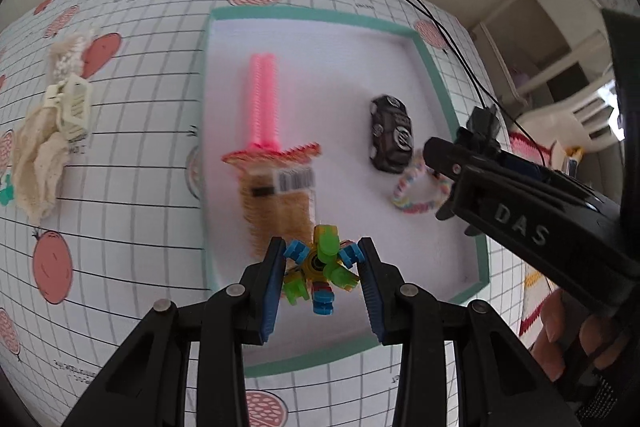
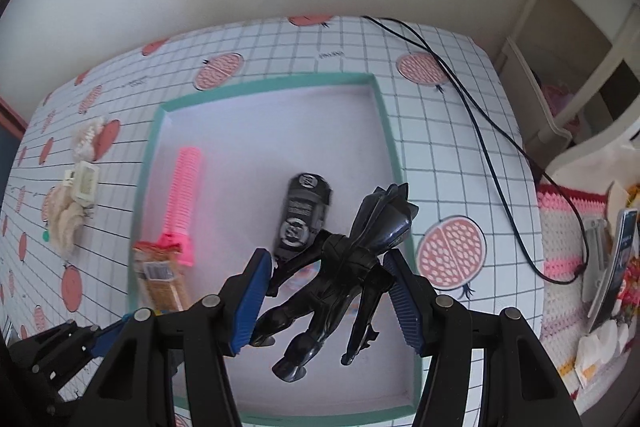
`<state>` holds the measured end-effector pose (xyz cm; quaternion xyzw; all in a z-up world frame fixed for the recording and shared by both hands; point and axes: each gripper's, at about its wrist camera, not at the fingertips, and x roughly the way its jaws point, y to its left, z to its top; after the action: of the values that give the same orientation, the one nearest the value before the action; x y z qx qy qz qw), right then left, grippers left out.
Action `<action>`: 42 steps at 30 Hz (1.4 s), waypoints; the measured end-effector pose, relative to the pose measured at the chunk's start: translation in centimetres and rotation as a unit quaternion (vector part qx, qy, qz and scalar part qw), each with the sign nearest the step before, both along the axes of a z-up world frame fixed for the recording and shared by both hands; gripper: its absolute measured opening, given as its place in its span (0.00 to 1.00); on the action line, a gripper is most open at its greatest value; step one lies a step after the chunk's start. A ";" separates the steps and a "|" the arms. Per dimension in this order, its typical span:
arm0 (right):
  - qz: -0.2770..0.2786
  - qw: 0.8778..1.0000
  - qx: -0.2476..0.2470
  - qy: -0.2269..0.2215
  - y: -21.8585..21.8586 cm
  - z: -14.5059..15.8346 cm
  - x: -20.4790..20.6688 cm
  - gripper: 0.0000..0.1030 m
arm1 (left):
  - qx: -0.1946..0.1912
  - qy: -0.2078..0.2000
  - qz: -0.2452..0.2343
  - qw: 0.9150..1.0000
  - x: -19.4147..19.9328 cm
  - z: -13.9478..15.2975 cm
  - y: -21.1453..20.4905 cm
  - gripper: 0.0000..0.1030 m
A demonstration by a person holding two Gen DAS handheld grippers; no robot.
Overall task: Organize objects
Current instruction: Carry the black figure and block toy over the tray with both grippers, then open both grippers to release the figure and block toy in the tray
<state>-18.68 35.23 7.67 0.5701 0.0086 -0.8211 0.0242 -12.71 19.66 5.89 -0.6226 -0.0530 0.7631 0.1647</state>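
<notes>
A table covered in a white grid-printed cloth with red pomegranate motifs (image 2: 452,251) stands against a plain cream wall, with pale open shelving (image 2: 576,67) to the right and a pink-and-white crocheted mat (image 2: 560,227) beside the table. One shallow white tray with a teal rim (image 2: 384,115) lies on the cloth. In it lie one pink ribbed comb (image 1: 263,99), its long axis running away from the cameras; one tan snack packet with a barcode label (image 1: 280,195) at the comb's near end; one small black toy car (image 1: 390,135), lengthwise roughly parallel to the comb; and one pastel braided loop bracelet (image 1: 416,187) just beside the car. Outside the tray, to the left, one cream knitted cloth (image 1: 36,155) lies with one cream plastic hair claw (image 1: 74,103) on it. One thin black cable (image 2: 480,131) crosses the right of the table. The left gripper (image 1: 320,259) pinches a multicoloured blue, green and yellow block toy (image 1: 324,267) above the tray's near left part, its blue pads (image 1: 272,291) against the toy's sides. The right gripper (image 2: 328,287) holds a glossy black winged action figure (image 2: 340,275) above the tray's near right part, the figure tilted, head toward the far right and feet toward the camera; whether both pads press it cannot be told.
</notes>
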 end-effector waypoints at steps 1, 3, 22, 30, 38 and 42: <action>-0.004 1.000 0.000 -0.002 0.4 -0.2 0.0 0.59 | 0.001 -0.003 -0.003 1.000 0.1 -0.1 0.2 0.37; -0.012 1.000 -0.001 -0.006 1.0 -0.5 0.1 0.59 | 0.002 -0.008 -0.009 1.000 0.3 -0.4 0.8 0.37; -0.012 0.999 0.010 -0.041 1.7 -3.6 -0.1 0.60 | -0.020 -0.022 -0.031 0.999 1.3 -3.2 3.5 0.37; -0.008 0.999 0.013 -0.052 1.3 -4.6 -0.1 0.60 | -0.020 -0.014 -0.029 0.999 1.4 -3.2 3.6 0.37; -0.006 0.999 0.011 -0.052 0.9 -4.6 0.0 0.60 | -0.017 -0.012 -0.030 0.999 1.5 -3.1 3.5 0.37; -0.007 0.999 0.006 -0.052 1.0 -4.4 0.1 0.62 | -0.012 -0.015 -0.032 0.999 1.6 -3.0 3.4 0.38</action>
<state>-18.59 36.22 3.27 0.6122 0.0081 -0.7905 0.0153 -11.06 23.03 2.91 -0.6376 -0.0264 0.7485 0.1803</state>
